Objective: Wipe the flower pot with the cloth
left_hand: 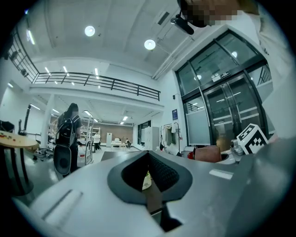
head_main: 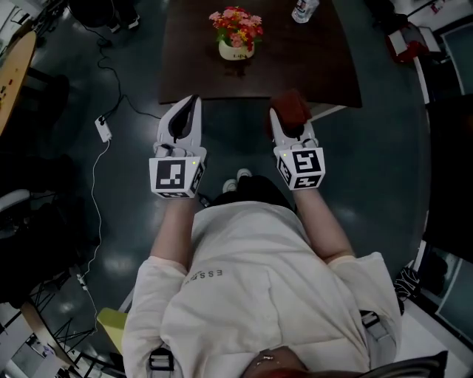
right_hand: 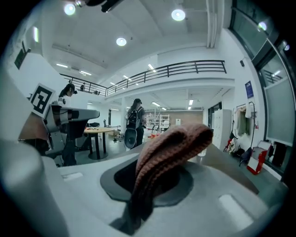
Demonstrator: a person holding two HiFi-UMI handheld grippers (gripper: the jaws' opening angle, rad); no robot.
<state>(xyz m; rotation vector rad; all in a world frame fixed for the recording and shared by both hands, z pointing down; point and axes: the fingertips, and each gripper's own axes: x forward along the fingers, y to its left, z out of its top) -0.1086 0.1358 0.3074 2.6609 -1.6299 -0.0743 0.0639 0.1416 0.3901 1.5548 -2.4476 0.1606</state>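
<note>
A cream flower pot point(head_main: 236, 51) with red and pink flowers stands on the dark brown table point(head_main: 295, 66), near its middle. A sliver of the pot point(left_hand: 146, 181) shows between the jaws in the left gripper view. My left gripper point(head_main: 194, 101) is shut and empty, level, just short of the table's near edge. My right gripper point(head_main: 275, 114) is shut on a reddish-brown knitted cloth point(head_main: 291, 109), which bulges over the jaws at the table's near edge. In the right gripper view the cloth point(right_hand: 159, 162) is pinched between the jaws point(right_hand: 138, 203) and folds forward.
A clear bottle point(head_main: 304, 9) stands at the table's far edge. A white cable and power adapter point(head_main: 103, 129) lie on the dark floor to the left. A round wooden table point(head_main: 13, 66) is at far left. A person with a backpack point(right_hand: 133, 121) stands in the hall.
</note>
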